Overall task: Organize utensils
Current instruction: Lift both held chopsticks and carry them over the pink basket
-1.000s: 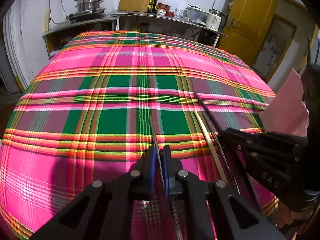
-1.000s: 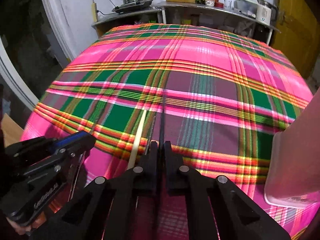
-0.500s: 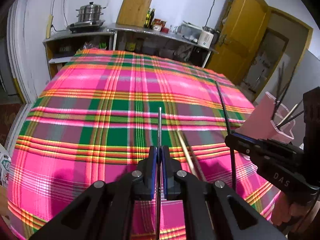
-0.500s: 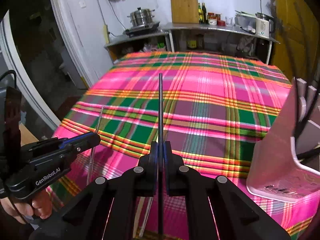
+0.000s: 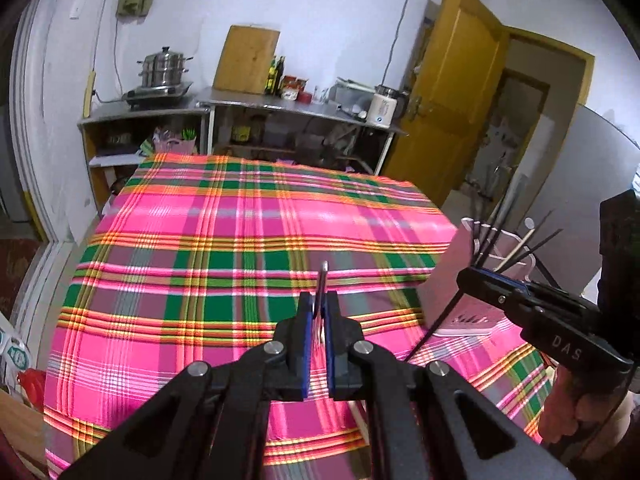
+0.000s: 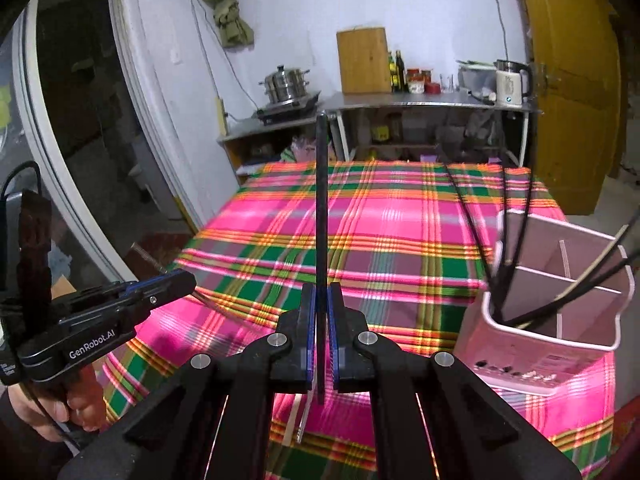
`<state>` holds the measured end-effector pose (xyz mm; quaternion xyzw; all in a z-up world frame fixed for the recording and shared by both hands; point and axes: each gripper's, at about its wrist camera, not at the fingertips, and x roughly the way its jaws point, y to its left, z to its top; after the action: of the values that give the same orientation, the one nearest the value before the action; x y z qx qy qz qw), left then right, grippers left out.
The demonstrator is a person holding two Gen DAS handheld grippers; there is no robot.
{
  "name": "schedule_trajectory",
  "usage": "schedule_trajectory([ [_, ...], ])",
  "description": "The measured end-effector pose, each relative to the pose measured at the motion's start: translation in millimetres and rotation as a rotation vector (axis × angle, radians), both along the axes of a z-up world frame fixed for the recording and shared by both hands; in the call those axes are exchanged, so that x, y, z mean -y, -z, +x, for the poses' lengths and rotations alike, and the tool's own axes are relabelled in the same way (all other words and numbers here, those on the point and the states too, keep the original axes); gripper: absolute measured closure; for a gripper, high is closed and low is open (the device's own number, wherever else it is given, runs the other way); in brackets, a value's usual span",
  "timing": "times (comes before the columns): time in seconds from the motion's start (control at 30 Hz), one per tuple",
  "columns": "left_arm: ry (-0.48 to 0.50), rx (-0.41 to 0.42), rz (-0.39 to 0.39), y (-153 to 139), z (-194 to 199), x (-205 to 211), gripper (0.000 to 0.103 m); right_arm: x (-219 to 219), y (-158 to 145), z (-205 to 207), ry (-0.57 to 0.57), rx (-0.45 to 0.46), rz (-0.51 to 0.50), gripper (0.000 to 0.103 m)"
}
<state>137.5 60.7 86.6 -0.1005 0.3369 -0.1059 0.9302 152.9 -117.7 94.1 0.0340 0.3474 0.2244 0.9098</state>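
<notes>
A silver chopstick (image 5: 322, 280) is clamped between the pads of the left hand-held gripper (image 5: 316, 316), its tip raised above the plaid tabletop (image 5: 200, 280). A black chopstick (image 6: 321, 216) is pinched upright in the right hand-held gripper (image 6: 320, 320), lifted clear of the cloth. Just to the right, the pink utensil holder (image 6: 560, 320) is seen standing on the tabletop, with several dark chopsticks (image 6: 508, 264) already leaning inside its compartments.
</notes>
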Motion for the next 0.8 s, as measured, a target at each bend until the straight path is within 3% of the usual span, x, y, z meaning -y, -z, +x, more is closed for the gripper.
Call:
schedule_trajectory([
  [0.8, 0.21, -0.003, -0.027, -37, -7, 99, 0.097, 102, -37, -52, 0.191, 0.074, 0.067, 0.097],
])
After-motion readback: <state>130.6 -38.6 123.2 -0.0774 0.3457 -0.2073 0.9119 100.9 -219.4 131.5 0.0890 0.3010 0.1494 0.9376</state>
